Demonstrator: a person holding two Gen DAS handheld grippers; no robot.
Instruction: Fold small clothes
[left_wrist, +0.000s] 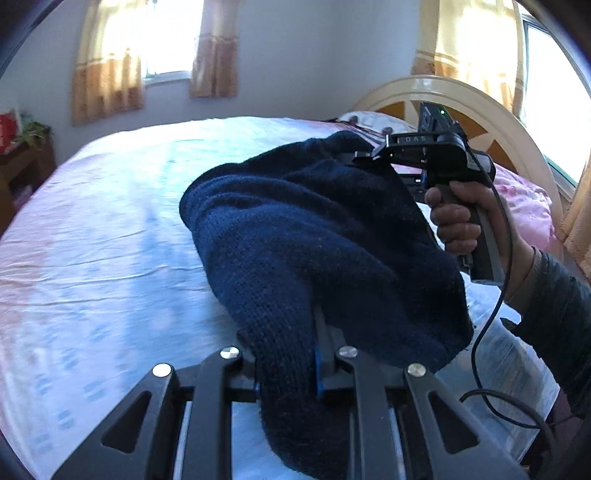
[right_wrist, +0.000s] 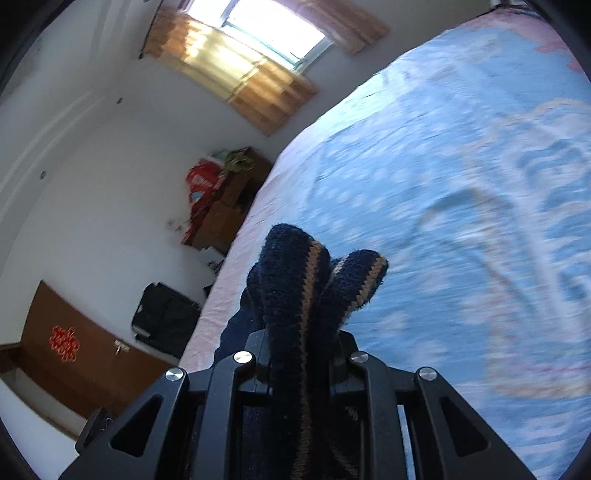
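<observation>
Left gripper (left_wrist: 295, 363) and right gripper (right_wrist: 301, 350) both clamped on bunched navy knit garment (left_wrist: 314, 236), tan-striped edge.

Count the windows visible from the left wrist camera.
2. One window is on the far wall between curtains, beyond the bed. The other window is at the right, behind the headboard.

sweater (left_wrist: 317, 236): thick dark blue wool knit, fuzzy and rough, with tan stripes at the edge
left tongs (left_wrist: 295, 369): black matt plastic with shiny round metal screws
right tongs (right_wrist: 306, 354): the same black matt plastic and shiny screws
bed (left_wrist: 103, 229): soft smooth cloth sheet, a bit wrinkly
headboard (left_wrist: 480, 107): glossy cream and brown wood
curtains (left_wrist: 107, 81): thin cloth
cupboard (right_wrist: 85, 354): brown wood
</observation>
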